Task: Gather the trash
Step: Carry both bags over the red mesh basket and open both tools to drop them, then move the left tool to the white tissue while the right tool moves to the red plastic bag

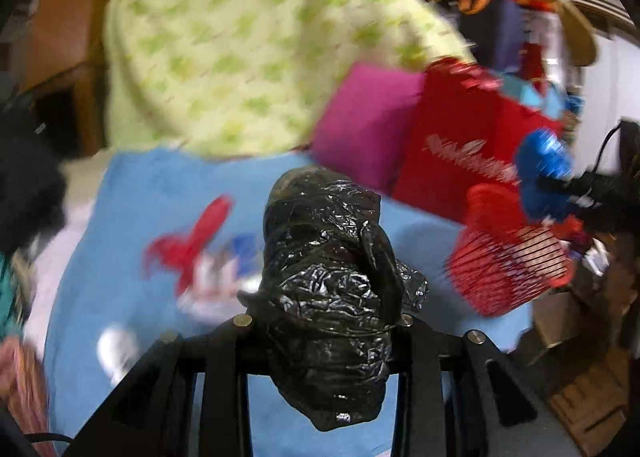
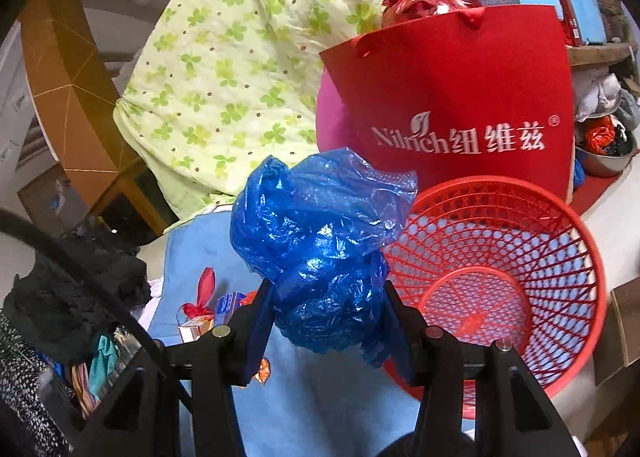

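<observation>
Left wrist view: crumpled bag between the fingers, cloth beneath, basket to the right, quilt beyond.

Right wrist view: second crumpled bag between the fingers. Basket just right of the fingers, tilted, on the cloth. Paper bag behind basket. Quilt beyond, left. Small wrappers on cloth, left of fingers.

Black crinkled plastic bag showing silvery glints. Blue translucent plastic bag shining glossy. Basket showing red open lattice. Paper bag reading red with white lettering. Quilt showing pale yellow-green clover print with brown dots. Cloth underneath appearing light blue.
</observation>
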Motion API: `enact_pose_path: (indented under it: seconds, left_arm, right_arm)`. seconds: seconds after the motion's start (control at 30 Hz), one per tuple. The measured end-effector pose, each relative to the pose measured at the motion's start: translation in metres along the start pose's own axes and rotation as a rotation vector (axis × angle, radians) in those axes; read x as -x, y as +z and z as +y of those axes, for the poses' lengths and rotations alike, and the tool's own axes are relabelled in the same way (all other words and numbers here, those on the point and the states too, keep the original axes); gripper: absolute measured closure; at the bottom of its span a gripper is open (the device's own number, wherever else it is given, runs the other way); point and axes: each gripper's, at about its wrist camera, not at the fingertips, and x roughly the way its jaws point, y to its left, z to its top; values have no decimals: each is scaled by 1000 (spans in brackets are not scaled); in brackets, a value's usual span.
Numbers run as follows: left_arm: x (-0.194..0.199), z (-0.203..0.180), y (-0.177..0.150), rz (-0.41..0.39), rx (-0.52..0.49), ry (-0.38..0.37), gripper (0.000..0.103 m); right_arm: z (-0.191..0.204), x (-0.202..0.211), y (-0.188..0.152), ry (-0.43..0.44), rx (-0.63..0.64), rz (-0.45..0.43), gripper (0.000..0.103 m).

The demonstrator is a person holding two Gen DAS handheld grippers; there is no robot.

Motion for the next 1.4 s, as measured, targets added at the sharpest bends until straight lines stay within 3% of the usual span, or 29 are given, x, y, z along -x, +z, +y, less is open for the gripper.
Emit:
enact_pose_path:
  seconds: [0.17,0.3,0.4,0.43,0.47,0.5,0.63,0.73,0.83,0.93,1.03,1.1,1.2,1.27,1.4]
  left_arm:
    - [-23,-64,49,-1,-54,-199,69]
    - [-61,-134,71,23,-140,-283,68]
    - [-99,-172,76,81,-129,-356,63]
    - [-105,-181,76,95,-129,-371,51]
    - [-115,-191,75,110,-136,-369,36]
    - [-123,-197,74,117,-143,-345,31]
    - [-132,-190,68,122,-145,-289,30]
    - [-108,-152,59,58,-153,-184,26]
    - [-88,-82,40,45,-72,-55,19]
    - [-79,2,11,80,26,161,14]
    - [-83,81,-31,170,136,360,14]
    - [-93,131,-61,240,211,449,14]
    - [-113,178,-88,299,326,496,14]
    - [-129,199,-99,305,395,500,14]
    - [-168,211,-97,296,364,530,13]
  right_arm:
    - [-47,18,13,-13,4,-28,49]
    - [-84,18,22,-4,-17,-5,48]
    - [-106,14,25,29,-46,42,44]
    - [-112,14,26,28,-47,42,42]
    - [-118,15,27,24,-52,28,35]
    - [-123,17,27,24,-62,13,29]
    - [-140,21,30,54,-127,-31,28]
    - [-124,29,29,93,-78,-97,28]
    - [-79,32,28,158,38,-128,28]
    - [-16,25,20,274,173,-126,28]
    - [41,-6,5,318,257,-68,27]
    - [66,-46,-7,288,272,-6,26]
    - [81,-135,-32,211,265,142,26]
    - [75,-191,-47,127,258,182,26]
    - [59,-268,-61,-25,284,233,26]
